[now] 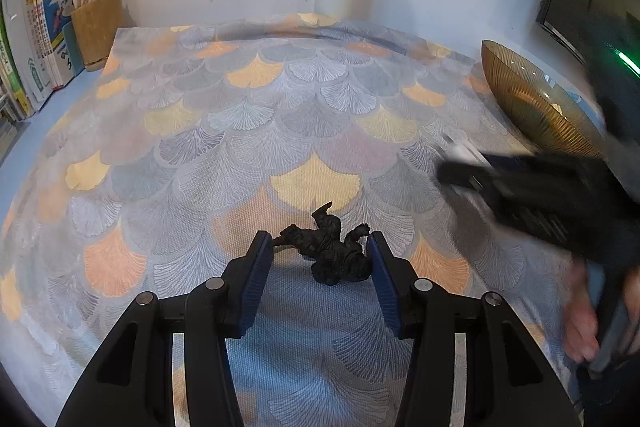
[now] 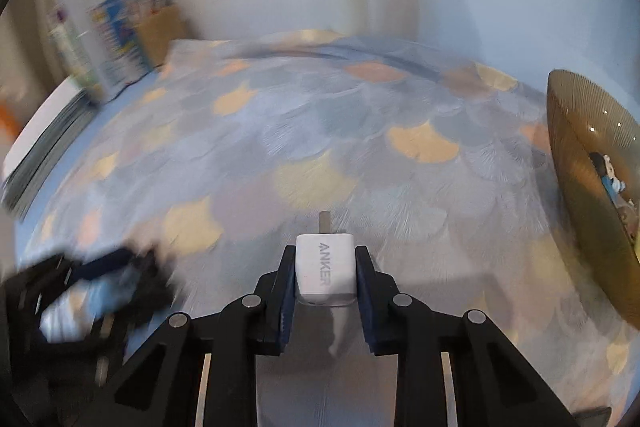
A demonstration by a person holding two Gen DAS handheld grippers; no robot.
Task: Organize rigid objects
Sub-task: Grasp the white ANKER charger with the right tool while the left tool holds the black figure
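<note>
On a fan-patterned cloth (image 1: 304,131), we are pinching a white charger (image 2: 325,273) between the pads of our right gripper (image 2: 325,277), its metal prongs pointing ahead. The amber ribbed bowl (image 2: 588,195) is sitting off to the right, already holding a small toy. We judge the carry step is in hand; next the charger needs swinging right, over the rim, before letting go. Our left gripper (image 1: 320,255) is hovering with jaws spread around a black figurine (image 1: 332,251) lying on the cloth, seemingly not yet squeezing it.
</note>
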